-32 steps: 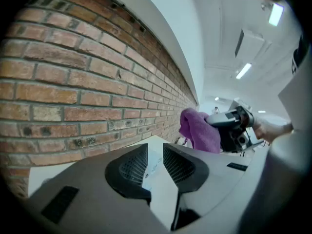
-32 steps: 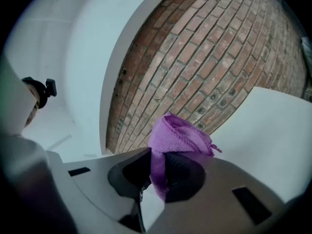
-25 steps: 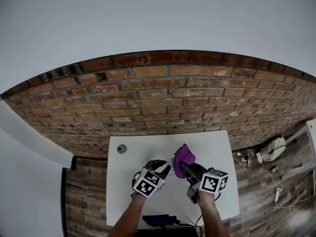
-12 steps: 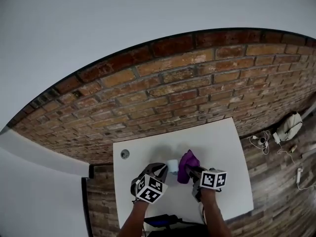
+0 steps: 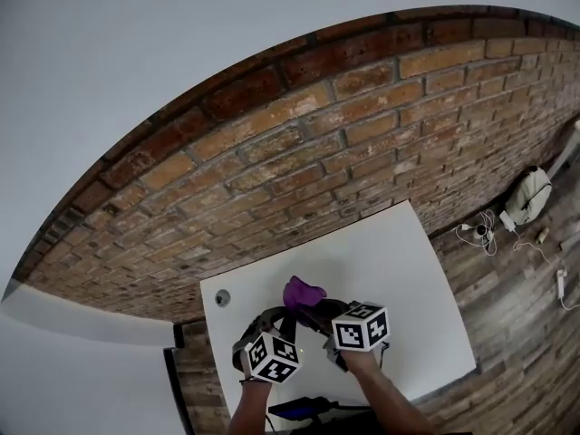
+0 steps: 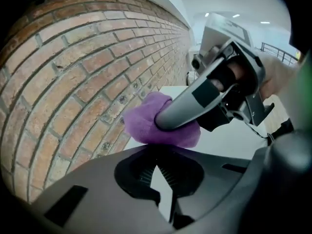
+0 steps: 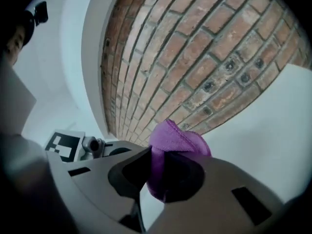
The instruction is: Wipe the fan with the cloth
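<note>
My right gripper [image 7: 157,179] is shut on a purple cloth [image 7: 178,140], which bunches out past its jaws. In the head view the cloth [image 5: 304,291] hangs over the white table [image 5: 399,270], just ahead of my left gripper [image 5: 281,317]. The left gripper view shows the right gripper [image 6: 165,122] pressing the cloth [image 6: 144,123] right above my left gripper [image 6: 161,174]. The left jaws have just been closing and now stand shut, with nothing that I can see between them. No fan shows in any view.
A brick wall [image 5: 317,152] rises along the table's far edge. A round hole [image 5: 222,297] sits in the table's far left corner. Cables and a white bag [image 5: 528,196] lie on the floor at right. A dark object [image 5: 299,408] rests at the near edge.
The head view has swung, and both grippers sit lower left in it. The cloth has come over the left gripper. A small pale thing beside the cloth no longer shows.
</note>
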Tool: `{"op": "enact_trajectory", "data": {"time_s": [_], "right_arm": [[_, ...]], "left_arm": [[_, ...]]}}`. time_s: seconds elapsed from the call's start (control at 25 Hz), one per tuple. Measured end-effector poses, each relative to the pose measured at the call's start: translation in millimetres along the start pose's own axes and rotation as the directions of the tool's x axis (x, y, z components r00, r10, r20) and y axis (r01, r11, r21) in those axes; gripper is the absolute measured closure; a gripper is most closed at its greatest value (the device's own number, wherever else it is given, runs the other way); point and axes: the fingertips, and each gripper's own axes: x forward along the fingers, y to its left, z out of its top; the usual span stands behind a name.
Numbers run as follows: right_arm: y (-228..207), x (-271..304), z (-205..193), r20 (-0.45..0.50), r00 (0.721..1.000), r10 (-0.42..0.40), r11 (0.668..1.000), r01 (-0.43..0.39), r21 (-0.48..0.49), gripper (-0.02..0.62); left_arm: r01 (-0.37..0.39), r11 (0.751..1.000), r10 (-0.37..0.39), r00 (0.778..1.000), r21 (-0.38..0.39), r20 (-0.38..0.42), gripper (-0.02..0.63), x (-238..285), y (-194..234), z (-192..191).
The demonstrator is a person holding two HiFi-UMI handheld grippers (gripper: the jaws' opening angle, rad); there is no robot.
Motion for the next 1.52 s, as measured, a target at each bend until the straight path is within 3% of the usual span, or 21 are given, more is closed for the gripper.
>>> {"op": "enact_trajectory", "data": {"time_s": [0.16,0.28,0.36,0.44,0.56,0.64,0.68,0.76,0.96,1.12,1.2,1.32,1.4,1.44,1.52], "right_arm": [[-37.8,-16.8,-2.7,0.106,0.994,-0.018,0.994,0.007,0.109,0.54],[-90.3,-23.9,-32.2,0.019,0.991,-0.134,0.974,0.128,0.186,0.54],[-103.5,-33.6,-38.2,0.009,0.986,-0.164,0.958,0.157,0.241,0.54],[-85.0,-43.2,-16.7,0.088,0.99,-0.113,0.958,0.085,0.274,0.54],[-25.9,-42.3,26.3,0.197,0.979,0.06,0.965,-0.107,0.241,0.54],[4.1,-28.8,32.0,0.175,0.974,0.142,0.967,-0.174,0.188,0.54],[9.2,-20.1,26.0,0.138,0.979,0.149,0.972,-0.171,0.162,0.54],[1.6,-7.5,9.2,0.09,0.989,0.121,0.982,-0.132,0.135,0.54],[-54.2,-16.7,-5.8,0.208,0.978,0.013,0.964,-0.067,0.256,0.54],[-105.7,-11.2,-52.2,0.084,0.993,-0.085,0.922,0.047,0.384,0.54],[-109.1,-21.8,-46.9,0.105,0.989,-0.104,0.907,0.051,0.419,0.54],[-60.1,-37.7,4.3,0.25,0.968,0.019,0.923,-0.113,0.368,0.54],[-15.7,-34.8,24.9,0.266,0.954,0.137,0.938,-0.211,0.274,0.54],[-2.2,-28.4,22.9,0.235,0.958,0.164,0.948,-0.219,0.231,0.54],[-0.9,-15.2,6.6,0.176,0.974,0.142,0.968,-0.174,0.179,0.54]], "left_arm": [[-0.005,1.0,0.005,1.0,0.0,0.001,0.601,1.7,1.0,0.9],[-0.014,1.0,0.014,1.0,-0.013,0.002,0.601,0.7,1.7,-1.3],[-0.018,1.0,0.018,1.0,-0.015,0.005,0.601,-1.9,0.8,-0.2],[-0.021,1.0,0.021,1.0,-0.007,0.014,0.601,-6.4,-0.9,5.1],[-0.004,1.0,0.004,1.0,0.024,0.003,0.601,-6.2,-7.6,11.9],[0.001,1.0,-0.001,1.0,0.029,-0.008,0.601,-4.1,-8.2,11.2],[0.005,1.0,-0.005,1.0,0.023,-0.009,0.601,-3.8,-7.9,10.4],[0.012,1.0,-0.012,1.0,0.014,-0.01,0.601,-3.9,-7.8,9.4],[-0.007,0.999,0.007,1.0,0.043,-0.018,0.603,-3.6,-7.2,10.5],[-0.004,0.999,0.005,1.0,0.036,-0.019,0.603,-4.5,-8.8,8.8],[-0.008,0.999,0.009,1.0,0.05,-0.023,0.603,-4.5,-10.1,9.5],[-0.013,0.998,0.014,1.0,0.053,-0.019,0.603,-4.6,-8.5,9.9],[-0.015,0.999,0.015,1.0,0.05,-0.018,0.603,-4.8,-7.5,9.8],[-0.015,0.999,0.016,1.0,0.051,-0.02,0.603,-5.0,-7.7,9.4],[-0.016,0.998,0.017,1.0,0.053,-0.025,0.603,-5.3,-9.0,8.4]]}}
